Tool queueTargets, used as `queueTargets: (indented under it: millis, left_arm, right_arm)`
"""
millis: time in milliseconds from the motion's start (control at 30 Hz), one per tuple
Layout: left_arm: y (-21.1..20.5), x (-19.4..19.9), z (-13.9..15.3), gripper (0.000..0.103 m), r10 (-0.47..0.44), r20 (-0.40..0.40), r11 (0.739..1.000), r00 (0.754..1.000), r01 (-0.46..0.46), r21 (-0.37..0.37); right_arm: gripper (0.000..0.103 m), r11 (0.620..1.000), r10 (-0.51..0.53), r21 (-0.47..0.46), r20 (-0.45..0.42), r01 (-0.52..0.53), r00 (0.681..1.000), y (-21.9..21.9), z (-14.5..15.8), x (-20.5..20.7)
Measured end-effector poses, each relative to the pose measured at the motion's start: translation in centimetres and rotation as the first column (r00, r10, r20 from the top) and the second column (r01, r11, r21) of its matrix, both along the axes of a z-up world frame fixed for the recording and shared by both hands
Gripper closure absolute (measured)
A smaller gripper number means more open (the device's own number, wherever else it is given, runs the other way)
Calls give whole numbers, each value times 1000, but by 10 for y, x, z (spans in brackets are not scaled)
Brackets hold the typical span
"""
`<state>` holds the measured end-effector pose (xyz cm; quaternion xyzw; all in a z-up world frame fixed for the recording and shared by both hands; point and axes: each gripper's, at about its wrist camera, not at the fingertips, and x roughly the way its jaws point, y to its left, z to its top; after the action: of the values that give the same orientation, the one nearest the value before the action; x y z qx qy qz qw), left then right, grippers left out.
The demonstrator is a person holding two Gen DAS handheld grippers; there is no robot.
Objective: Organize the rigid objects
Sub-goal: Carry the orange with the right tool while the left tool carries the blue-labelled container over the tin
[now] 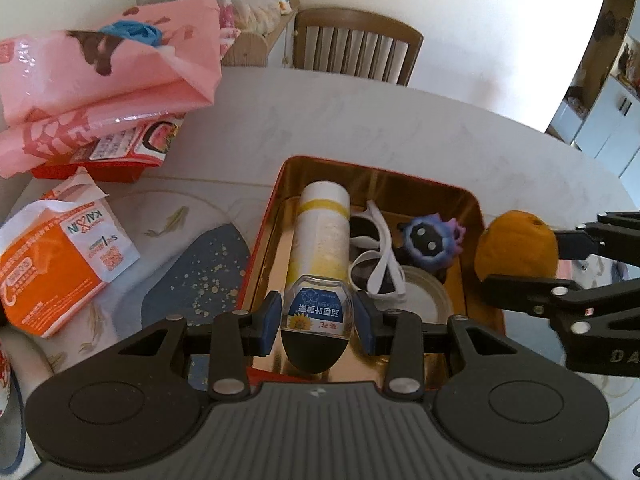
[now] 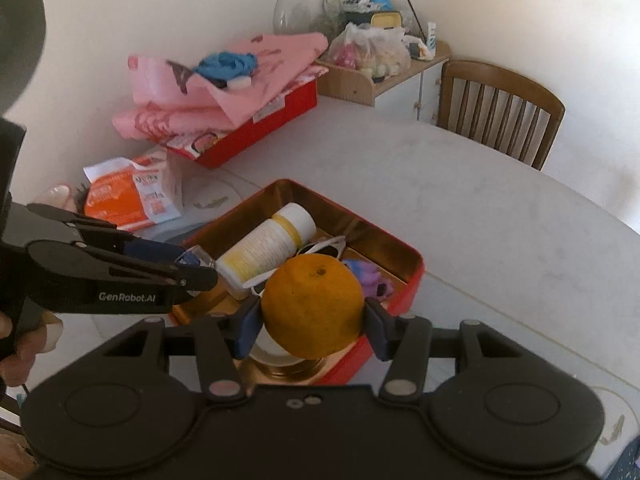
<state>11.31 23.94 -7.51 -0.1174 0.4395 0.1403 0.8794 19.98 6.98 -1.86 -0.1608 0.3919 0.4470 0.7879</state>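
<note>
Currently left gripper (image 1: 316, 316) is pinching a small clear bottle (image 1: 316, 312) over the red tin (image 1: 478, 208); right gripper (image 2: 314, 318) is clamping an orange (image 2: 314, 306) beside it. Tin is sitting on a white marble table (image 2: 480, 220), wooden chair (image 2: 500, 114) against the wall.

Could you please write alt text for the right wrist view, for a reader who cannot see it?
The right gripper holds an orange between its jaws above a red tin containing a white bottle, sunglasses and a purple toy. At left, the left gripper grips a small clear bottle.
</note>
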Motion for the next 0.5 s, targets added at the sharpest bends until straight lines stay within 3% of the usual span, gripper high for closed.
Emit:
queueTargets:
  millis: [500]
  left_arm:
    - [11, 18, -26, 65, -55, -73, 998, 996, 54, -14]
  right_arm:
    - [51, 991, 57, -123, 32, -53, 998, 32, -34, -1]
